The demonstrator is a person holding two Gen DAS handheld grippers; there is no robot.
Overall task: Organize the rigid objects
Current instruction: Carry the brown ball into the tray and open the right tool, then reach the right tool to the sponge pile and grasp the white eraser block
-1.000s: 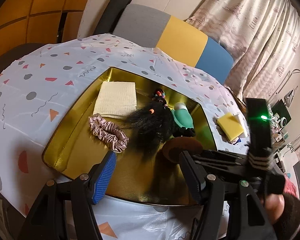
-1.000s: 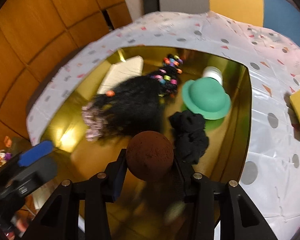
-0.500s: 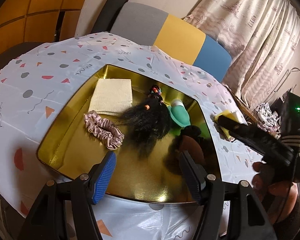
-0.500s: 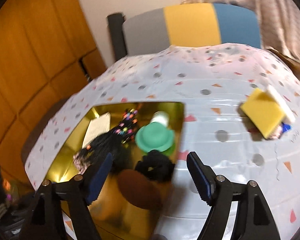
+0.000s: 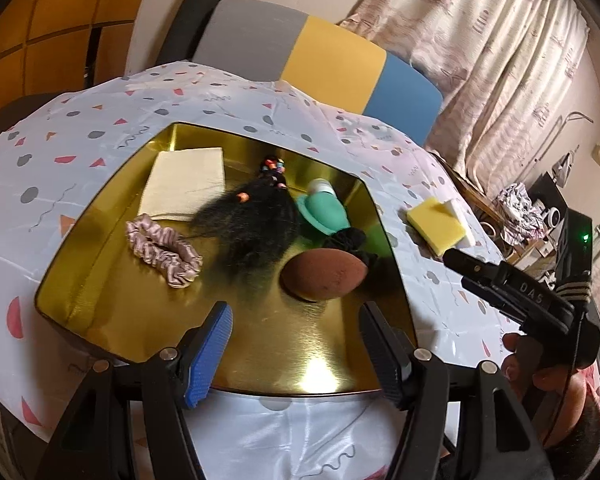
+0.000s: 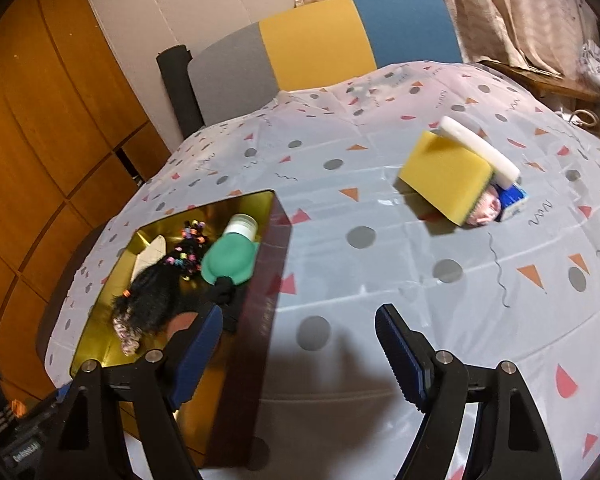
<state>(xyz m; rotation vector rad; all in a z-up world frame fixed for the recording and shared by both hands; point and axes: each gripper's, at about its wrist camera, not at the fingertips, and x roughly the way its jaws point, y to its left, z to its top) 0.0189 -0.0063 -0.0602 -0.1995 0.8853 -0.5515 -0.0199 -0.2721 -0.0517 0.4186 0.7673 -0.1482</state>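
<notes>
A gold tray (image 5: pixel 100 280) holds a cream cloth (image 5: pixel 184 180), a pink scrunchie (image 5: pixel 162 252), a black hairpiece with coloured beads (image 5: pixel 248 224), a green bottle (image 5: pixel 322 210), a black scrunchie (image 5: pixel 348 238) and a brown ball (image 5: pixel 324 274). My left gripper (image 5: pixel 296 356) is open and empty over the tray's near edge. My right gripper (image 6: pixel 300 356) is open and empty above the tablecloth, right of the tray (image 6: pixel 268 280). A yellow sponge (image 6: pixel 446 176) lies on a white block (image 6: pixel 480 152) and small items farther right.
The table wears a white cloth with coloured shapes (image 6: pixel 360 240). A grey, yellow and blue chair back (image 5: pixel 320 60) stands behind the table. Curtains (image 5: pixel 500 60) hang at the right, and wooden panels (image 6: pixel 40 140) line the left.
My right gripper let go of the brown ball into the tray, opened, and swung out to the right over the tablecloth. My left gripper stayed open near the tray's front edge.
</notes>
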